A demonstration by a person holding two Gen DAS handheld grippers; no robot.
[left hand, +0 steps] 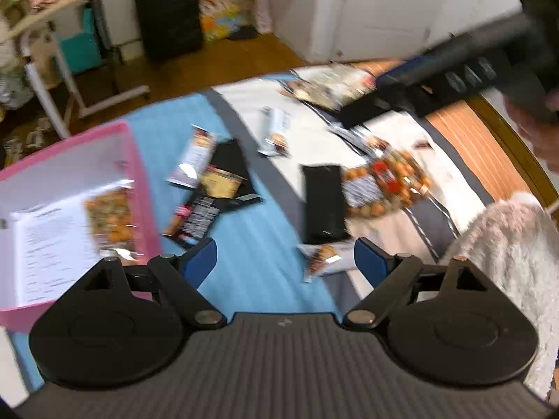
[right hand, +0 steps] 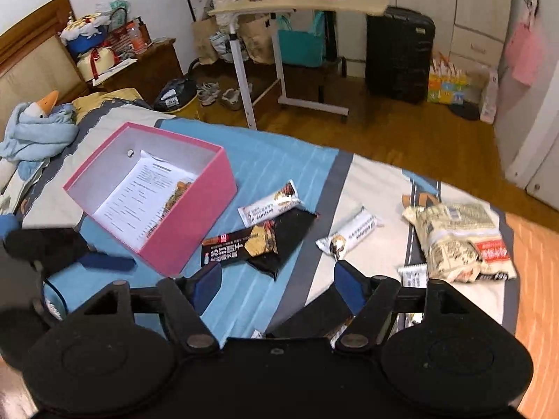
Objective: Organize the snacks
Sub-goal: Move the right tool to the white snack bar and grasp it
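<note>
A pink box [right hand: 195, 209] stands open on the bed with a printed sheet and one orange snack pack [left hand: 111, 220] inside; it also shows in the left wrist view [left hand: 139, 174]. Several snack packs lie scattered on the bedspread: black wrappers [right hand: 265, 244], white bars [right hand: 272, 202], beige bags [right hand: 457, 241], an orange bag [left hand: 384, 185]. My left gripper [left hand: 284, 262] is open and empty, above the blue cover to the right of the box. My right gripper [right hand: 277, 282] is open and empty above the bed, with a black pack [right hand: 314, 317] just below it.
A fluffy white blanket [left hand: 513, 262] lies at the right. A blue towel with a toy duck [right hand: 38, 125] lies beyond the box. Off the bed stand a rolling side table [right hand: 297, 7], a black suitcase [right hand: 398, 52] and a wooden nightstand [right hand: 146, 66].
</note>
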